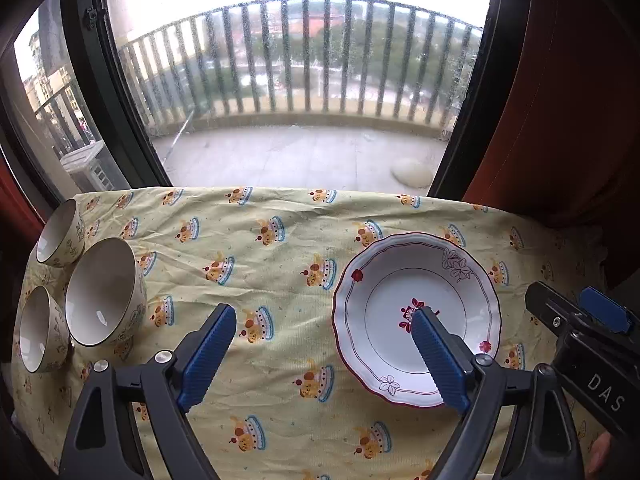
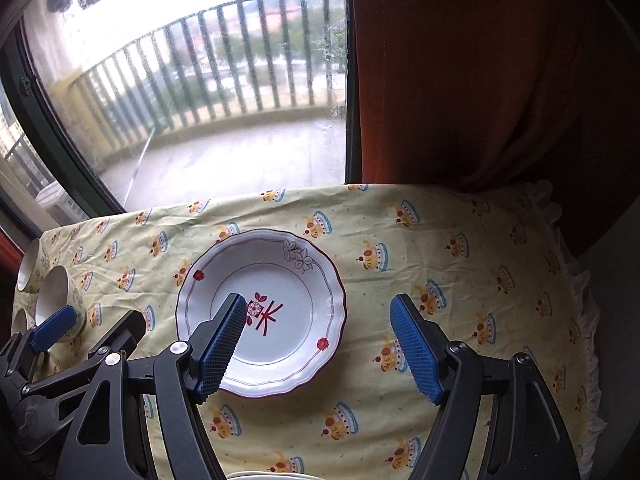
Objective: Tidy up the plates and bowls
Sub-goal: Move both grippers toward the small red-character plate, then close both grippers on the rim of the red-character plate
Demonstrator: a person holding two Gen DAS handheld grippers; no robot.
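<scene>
White scalloped plate (image 2: 262,312) lay alone mid-table, three bowls (image 1: 102,292) grouped far left. Both the left gripper (image 1: 324,344) and right gripper (image 2: 318,344) hovered wide open, empty. Likely next step: grasping the plate rim

My right gripper (image 2: 320,336) hangs wide apart, empty, over the tablecloth (image 2: 460,280). Its left finger overlaps the floral plate (image 2: 288,280).

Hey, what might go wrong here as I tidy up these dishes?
The three bowls crowd the table's left edge, touching or nearly so; nudging one could knock another off. The plate lies flat on wrinkled cloth, so gripping its rim may drag the cloth. Both sets of jaws are open and close together, risking a collision.
</scene>
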